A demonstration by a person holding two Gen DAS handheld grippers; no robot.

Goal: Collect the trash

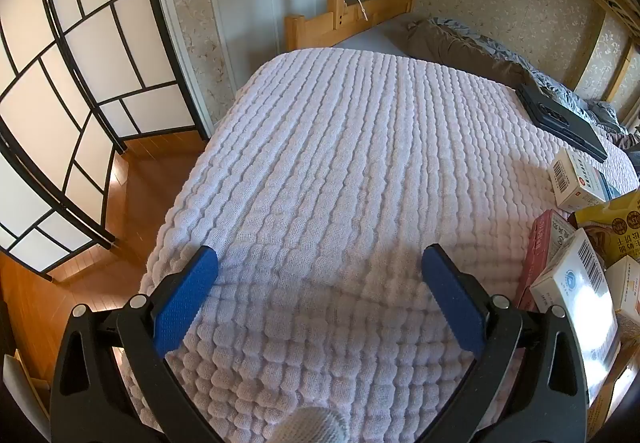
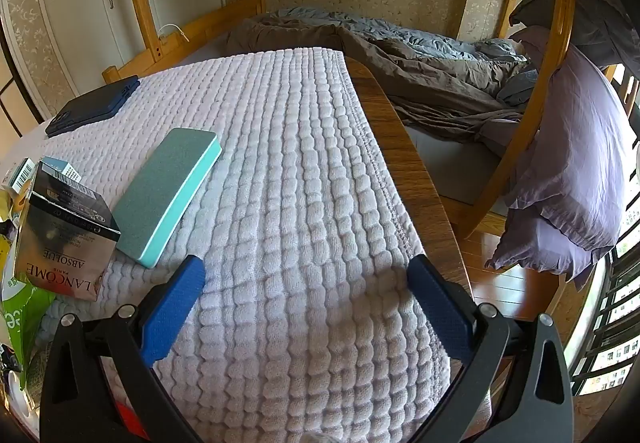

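Left gripper (image 1: pixel 320 263) hovers low over the pale waffle-weave blanket (image 1: pixel 340 147); blue fingers (image 1: pixel 186 301) spread wide, nothing between them. Trash sits at the right edge of the left wrist view: a white barcode carton (image 1: pixel 576 183), a pink box (image 1: pixel 542 243), a yellow snack bag (image 1: pixel 616 227), and a glossy white box (image 1: pixel 580 291) leaning against the pink one. A dark phone case (image 1: pixel 560 121) lies farther back on the blanket.

Right gripper (image 2: pixel 306 269) also wide apart and empty, above the same blanket (image 2: pixel 288 163). To its left: a silver Lancôme Absolue box (image 2: pixel 64 239), upright, just beside a teal buffing block (image 2: pixel 168 195) lying flat. Green packaging (image 2: pixel 24 315) at the left edge, partly hidden. Dark phone case (image 2: pixel 92 105) far left. Wooden table edge (image 2: pixel 400 147) bare along the blanket's right side. Rumpled brown-and-blue bedding (image 2: pixel 420 55) behind; lilac pillow (image 2: pixel 576 163) hangs from the bunk frame.
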